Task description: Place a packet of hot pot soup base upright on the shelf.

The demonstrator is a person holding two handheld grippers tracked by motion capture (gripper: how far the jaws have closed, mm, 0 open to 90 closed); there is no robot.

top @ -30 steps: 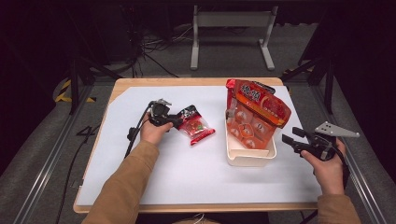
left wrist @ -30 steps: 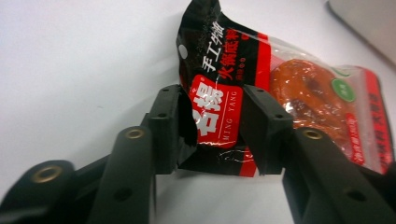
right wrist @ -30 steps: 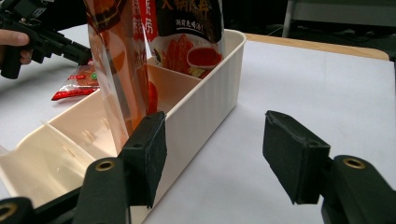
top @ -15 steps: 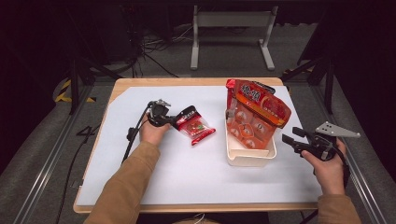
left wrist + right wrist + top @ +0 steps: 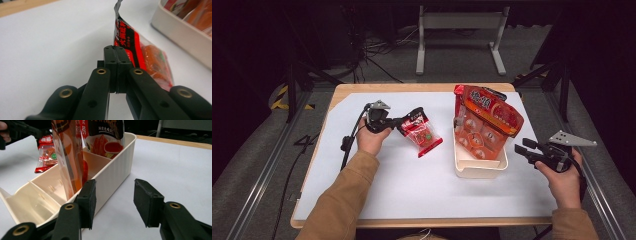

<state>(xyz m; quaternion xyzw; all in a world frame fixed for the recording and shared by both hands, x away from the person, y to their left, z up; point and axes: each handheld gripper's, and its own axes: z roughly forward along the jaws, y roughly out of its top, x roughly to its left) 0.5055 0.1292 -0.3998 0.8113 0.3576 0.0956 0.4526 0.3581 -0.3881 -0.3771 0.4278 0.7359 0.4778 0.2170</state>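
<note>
Cream divided bin [image 5: 479, 170] with large, apparently orange, snack bag [image 5: 488, 117]

My high view looks forward and down over the whole table [image 5: 377, 195], while my left gripper view sits low and close along its tongs [image 5: 115, 62] and my right gripper view along its own [image 5: 115, 201], both sharing the cream bin [image 5: 117, 167].

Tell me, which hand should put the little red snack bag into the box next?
Probably left: the left gripper is already shut on the small red packet. The right gripper hangs open beside the cream bin.
</note>
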